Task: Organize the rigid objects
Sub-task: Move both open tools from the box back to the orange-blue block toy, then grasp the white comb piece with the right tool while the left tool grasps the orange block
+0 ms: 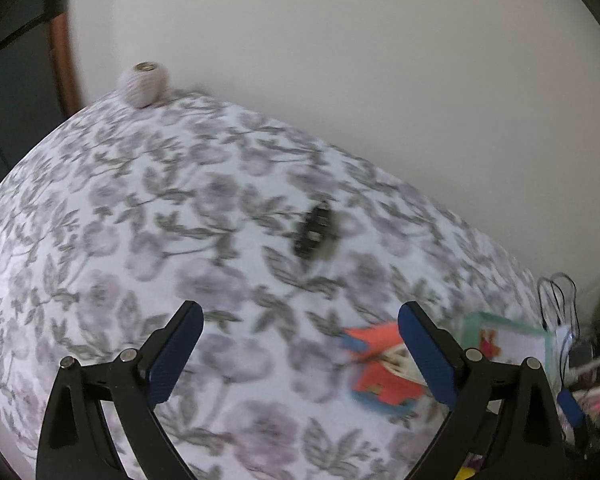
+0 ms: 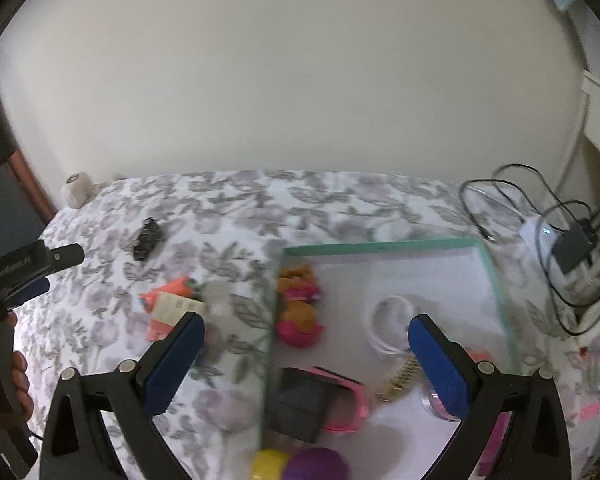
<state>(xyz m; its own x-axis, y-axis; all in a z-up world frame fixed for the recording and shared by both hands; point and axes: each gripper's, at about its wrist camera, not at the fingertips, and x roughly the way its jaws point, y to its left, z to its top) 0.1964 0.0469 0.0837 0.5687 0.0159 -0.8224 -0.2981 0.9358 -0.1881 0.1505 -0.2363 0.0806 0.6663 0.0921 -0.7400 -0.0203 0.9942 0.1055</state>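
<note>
Both claws empty right now. Our right gripper [image 2: 306, 354] is spread as wide as it goes, nothing between the pads, hanging over the near-left edge of the green-rimmed tray [image 2: 380, 246]. Our left gripper [image 1: 300, 354] is also spread wide and empty, pointing down at the floral bedspread [image 1: 140, 208].

The tray sits on the right half of the bed and reads as the collection point. In it:
- stuffed toy [image 2: 300, 304] against the left wall
- coiled white cable [image 2: 388, 320] mid-tray
- black block [image 2: 298, 404] on a pink case [image 2: 350, 402], near side
- gold chain [image 2: 398, 380] near the right finger
- yellow ball [image 2: 270, 464] and purple ball [image 2: 320, 464] at the near edge; can't tell if they're inside the rim

Still loose on the cover:
- orange packet [image 1: 380, 364], just left of the tray, lying beside our left gripper's right finger, not touched
- black clip [image 1: 314, 232], farther out toward the wall
- pale round pot [image 1: 143, 84], far-left corner, well apart from everything

Our read: task partly done. The left claw's wide spread fits the packet's width, so that looks like the next pick. Risk: the soft cover gives under the pads, and the flat packet may slide rather than lift.
</note>
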